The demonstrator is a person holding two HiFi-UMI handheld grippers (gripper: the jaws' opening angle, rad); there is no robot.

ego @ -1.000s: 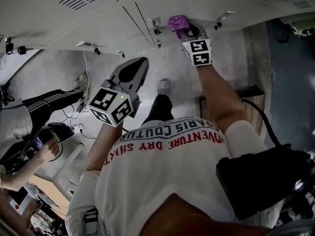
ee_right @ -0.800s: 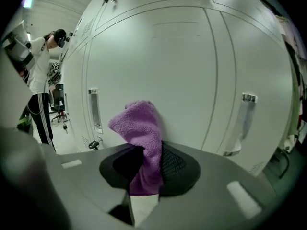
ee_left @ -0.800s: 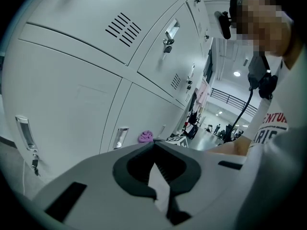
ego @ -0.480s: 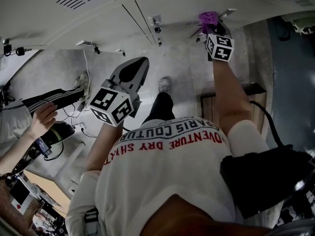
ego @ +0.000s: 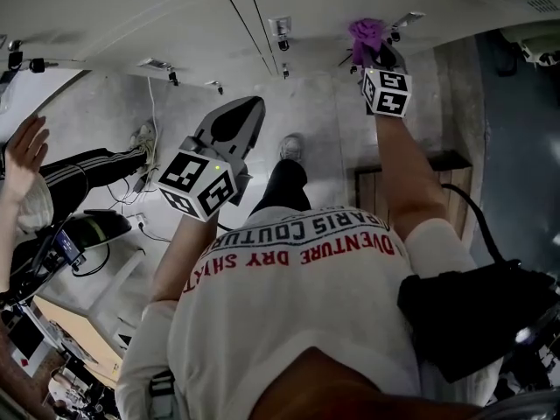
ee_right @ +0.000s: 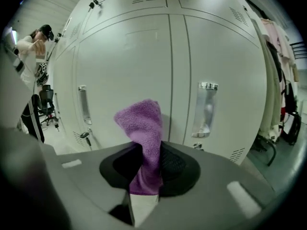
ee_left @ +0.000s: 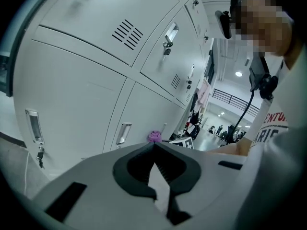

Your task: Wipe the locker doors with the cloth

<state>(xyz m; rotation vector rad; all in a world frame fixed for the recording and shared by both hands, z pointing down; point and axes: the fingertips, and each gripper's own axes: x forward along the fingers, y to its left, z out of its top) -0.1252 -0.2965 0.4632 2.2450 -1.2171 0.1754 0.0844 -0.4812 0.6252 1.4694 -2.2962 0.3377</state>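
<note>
A purple cloth [ee_right: 143, 138] sticks up from my right gripper [ee_right: 146, 164], which is shut on it. In the head view the cloth [ego: 367, 31] sits against a pale grey locker door [ego: 332, 3] at the top, with the right gripper [ego: 378, 52] just below it. The locker doors [ee_right: 144, 66] fill the right gripper view, a metal handle [ee_right: 205, 110] to the right of the cloth. My left gripper [ego: 234, 122] hangs lower and left, away from the lockers, shut with nothing in it. In the left gripper view, past the left gripper [ee_left: 154, 147], the cloth [ee_left: 154, 136] shows small against the lockers [ee_left: 96, 56].
Latches [ego: 280, 38] and handles [ego: 157, 65] stick out from the doors. Another person's raised hand [ego: 24, 143] and legs [ego: 96, 175] are at the left. A wooden bench [ego: 437, 178] stands at the right. Clothes hang at the far right [ee_right: 283, 61].
My right gripper has carried the cloth to the right along the locker door, then slightly back left. The left gripper has barely moved. The person at the left has raised a hand.
</note>
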